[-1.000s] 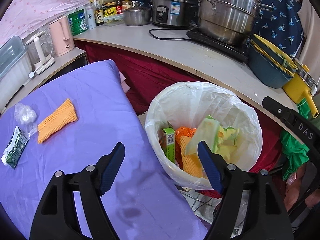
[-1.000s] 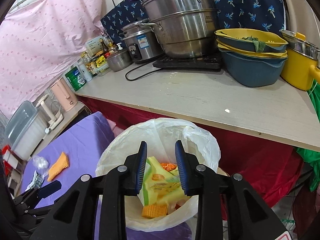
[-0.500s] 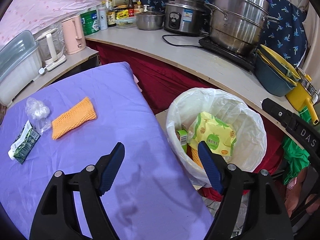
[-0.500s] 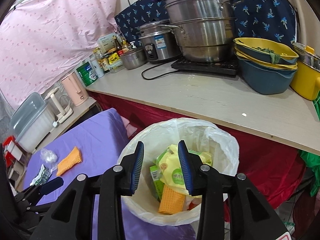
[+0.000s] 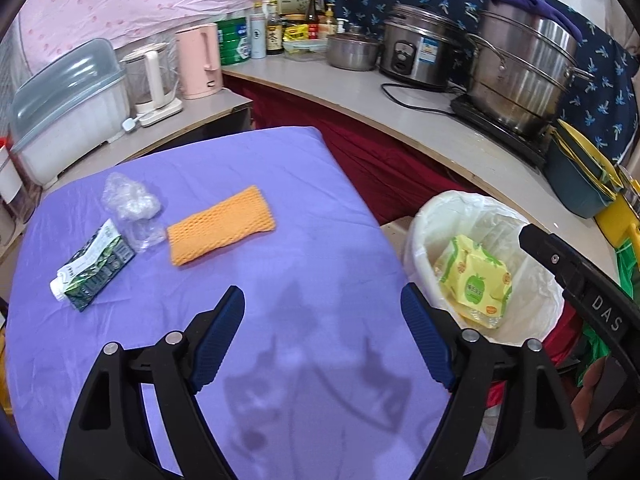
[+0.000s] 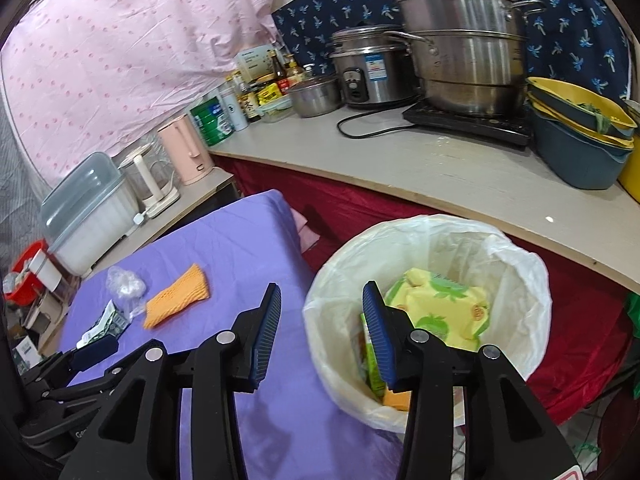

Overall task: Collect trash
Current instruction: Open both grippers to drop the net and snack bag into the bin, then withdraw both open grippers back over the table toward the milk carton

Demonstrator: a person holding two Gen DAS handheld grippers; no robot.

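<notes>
A white-lined trash bin (image 5: 532, 312) (image 6: 520, 280) stands beside the purple table (image 5: 280, 168) and holds a yellow-green wrapper (image 5: 476, 280) (image 6: 444, 312). On the table lie an orange foam net (image 5: 222, 230) (image 6: 176, 302), a crumpled clear plastic bag (image 5: 130, 202) (image 6: 124, 286) and a green-white carton (image 5: 94, 266) (image 6: 106, 324). My left gripper (image 5: 322, 336) is open and empty over the table's near edge. My right gripper (image 6: 320, 338) is open and empty, between table and bin rim.
A grey counter (image 6: 440, 168) curves behind the bin with steel pots (image 6: 464, 40), a rice cooker (image 6: 368, 68), stacked basins (image 6: 580, 136) and bottles. A pink kettle (image 5: 200, 60) and a covered plastic box (image 5: 64, 108) stand on a side shelf at left.
My right gripper let the yellow-green wrapper drop into the bin, opened wide and drew back left. My left gripper moved left, from the bin to over the table.
</notes>
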